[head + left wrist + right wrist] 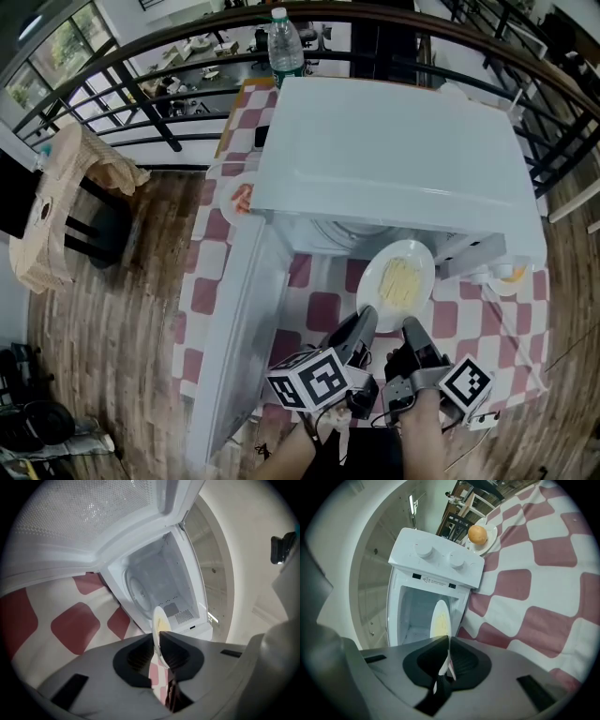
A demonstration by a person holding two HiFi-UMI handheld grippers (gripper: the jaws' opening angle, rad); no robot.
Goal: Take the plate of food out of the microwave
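A white microwave (pixel 394 150) is shown on a cloth (pixel 323 311) checked in dull red and white. A white plate (pixel 419 261) is seen heaped with pale yellow food (pixel 400 279). The left gripper (pixel 367 317) and right gripper (pixel 411 328) are finished in grey, black round the jaws; their cubes (pixel 309 380) are patterned in white with black square markers. An orange fruit (pixel 477 534) is pictured on a white dish (pixel 491 535). A clear bottle (pixel 285 42) is capped in white and banded in green. The floor (pixel 112 309) is laid in brown wood planks, the railing (pixel 159 122) is painted black, and tan fabric (pixel 66 187) is draped over a black chair (pixel 103 225).
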